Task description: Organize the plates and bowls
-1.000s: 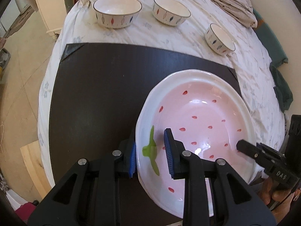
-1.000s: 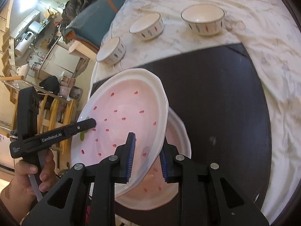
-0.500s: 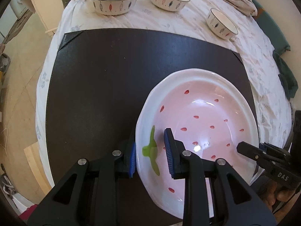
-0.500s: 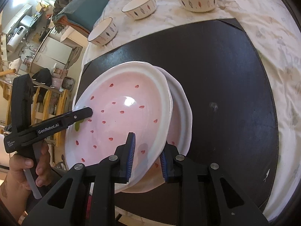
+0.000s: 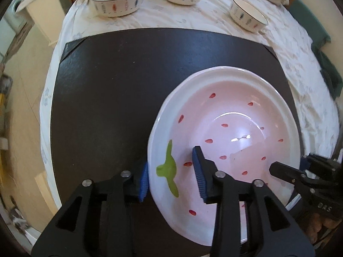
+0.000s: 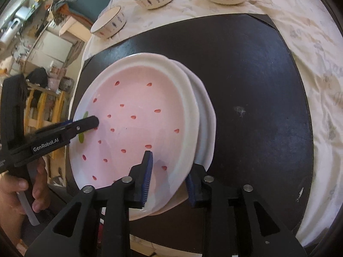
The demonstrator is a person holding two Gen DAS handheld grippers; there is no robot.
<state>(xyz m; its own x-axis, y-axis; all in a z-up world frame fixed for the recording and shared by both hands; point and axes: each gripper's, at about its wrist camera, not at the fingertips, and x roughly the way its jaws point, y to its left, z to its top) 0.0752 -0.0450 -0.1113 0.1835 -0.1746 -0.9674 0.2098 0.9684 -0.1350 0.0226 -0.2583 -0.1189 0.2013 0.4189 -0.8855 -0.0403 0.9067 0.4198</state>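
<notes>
As both jaws open off the strawberry plate (image 5: 235, 128), left hand-held gripper (image 5: 171, 175) and right hand-held gripper (image 6: 168, 177) release; stacking step closing; next I withdraw toward the bowls (image 5: 119, 0).

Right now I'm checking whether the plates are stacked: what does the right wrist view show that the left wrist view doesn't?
Only the right wrist view shows a second plate under the pink strawberry plate, and the person's hand on the left gripper. Only the left wrist view shows the plate's green leaf mark whole. Both show the three bowls, the dark mat, and both grippers' jaws opening around the plate's rim, the right gripper included.
</notes>
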